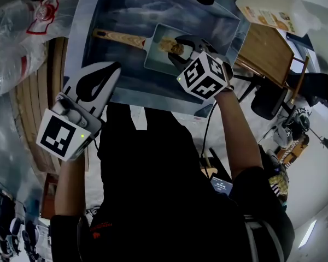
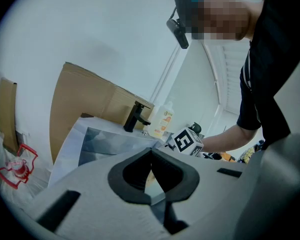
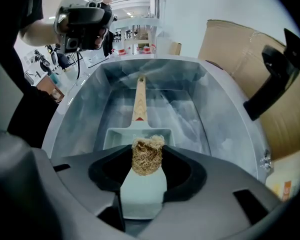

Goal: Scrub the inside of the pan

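Right gripper [image 3: 147, 166]: pinching fibrous scrubber [image 3: 148, 154] over pan [image 3: 140, 191], frame centre.
Pan: pale green, wooden handle [image 3: 139, 101], in sink [image 3: 215, 114].
Left gripper [image 1: 104, 75]: pressed together, empty, head view's left.

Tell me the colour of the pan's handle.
The handle is light tan wood with a red band near the pan; right gripper view shows it best.

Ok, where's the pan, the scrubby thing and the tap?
pan [image 3: 140, 191], right gripper view, on its bare floor.
scrubber [image 3: 147, 156], right gripper view, middle of the tuft.
tap [image 2: 134, 118], left gripper view, on its black upright body.
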Demonstrator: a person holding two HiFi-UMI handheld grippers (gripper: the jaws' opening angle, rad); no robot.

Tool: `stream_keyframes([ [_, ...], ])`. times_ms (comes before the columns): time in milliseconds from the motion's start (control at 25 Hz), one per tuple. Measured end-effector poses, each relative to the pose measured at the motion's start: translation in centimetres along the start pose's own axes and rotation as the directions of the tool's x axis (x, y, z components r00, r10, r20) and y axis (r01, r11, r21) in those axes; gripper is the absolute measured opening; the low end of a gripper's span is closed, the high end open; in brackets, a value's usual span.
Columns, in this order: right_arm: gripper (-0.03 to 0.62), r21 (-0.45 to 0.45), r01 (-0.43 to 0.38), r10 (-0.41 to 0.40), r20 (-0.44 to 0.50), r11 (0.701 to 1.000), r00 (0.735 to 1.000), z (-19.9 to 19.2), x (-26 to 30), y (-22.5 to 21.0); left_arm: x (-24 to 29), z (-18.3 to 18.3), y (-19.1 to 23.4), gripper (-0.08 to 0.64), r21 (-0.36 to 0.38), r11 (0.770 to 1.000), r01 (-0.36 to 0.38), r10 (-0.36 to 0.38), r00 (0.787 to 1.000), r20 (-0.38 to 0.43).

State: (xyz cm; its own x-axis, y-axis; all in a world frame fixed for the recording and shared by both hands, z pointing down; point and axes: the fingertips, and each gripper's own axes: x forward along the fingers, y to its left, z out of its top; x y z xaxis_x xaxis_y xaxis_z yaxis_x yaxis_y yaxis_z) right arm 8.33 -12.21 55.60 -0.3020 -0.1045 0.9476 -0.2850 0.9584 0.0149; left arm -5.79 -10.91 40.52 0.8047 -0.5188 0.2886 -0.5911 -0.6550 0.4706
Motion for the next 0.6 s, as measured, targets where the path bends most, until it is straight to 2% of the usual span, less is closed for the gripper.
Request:
stream_keyframes([
  [240, 0.187, -0.018, -0.022, 0.022, -0.017, 1.000, 1.000, 1.4, 1.8, 1.0, -1.9, -0.5, 1.2, 0.017, -0.013, 1.000, -0.021, 0.021, 1.000, 0.002],
  [600, 0.186, -0.034, -0.022, 0.020, -0.055, 0.999, 0.998, 1.1, 2.6, 1.3, -2.7, -1.2, 1.9, 0.017, -0.019, 0.999, -0.026, 0.026, 1.000, 0.004],
])
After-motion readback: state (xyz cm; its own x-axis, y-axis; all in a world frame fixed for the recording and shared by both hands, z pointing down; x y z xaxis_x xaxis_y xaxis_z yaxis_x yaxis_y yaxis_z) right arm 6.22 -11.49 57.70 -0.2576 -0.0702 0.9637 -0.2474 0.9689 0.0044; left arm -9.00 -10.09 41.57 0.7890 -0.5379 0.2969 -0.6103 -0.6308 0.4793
